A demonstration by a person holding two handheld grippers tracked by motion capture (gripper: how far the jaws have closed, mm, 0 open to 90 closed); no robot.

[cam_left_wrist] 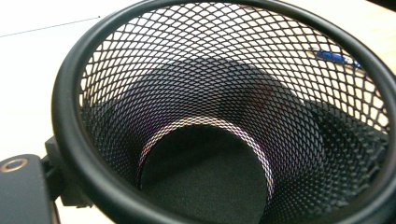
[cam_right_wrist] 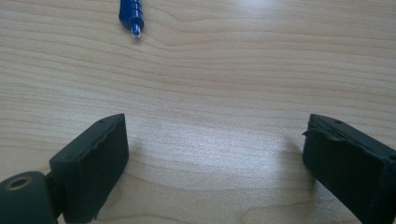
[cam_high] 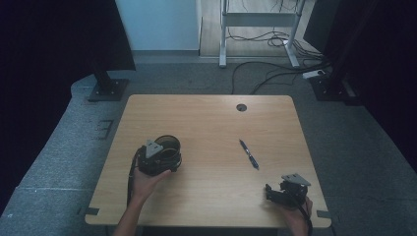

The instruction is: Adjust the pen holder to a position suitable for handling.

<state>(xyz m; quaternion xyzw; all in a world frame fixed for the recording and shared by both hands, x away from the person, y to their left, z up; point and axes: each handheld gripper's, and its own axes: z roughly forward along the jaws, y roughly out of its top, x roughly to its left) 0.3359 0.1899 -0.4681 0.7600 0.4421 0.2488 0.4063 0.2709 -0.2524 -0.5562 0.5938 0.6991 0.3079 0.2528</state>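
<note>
On the left of the table, the left tool grips the black mesh cup by its wall, the cup tilted with its open mouth toward that tool's camera. A blue pen lies right of centre. The right tool rests near the front edge, its 2 jaws spread wide and empty.

You had no readable text in any view: no label, brand, number or sign on the mesh cup, the pen or the table. Pen barrel was too blurred to tell.
</note>
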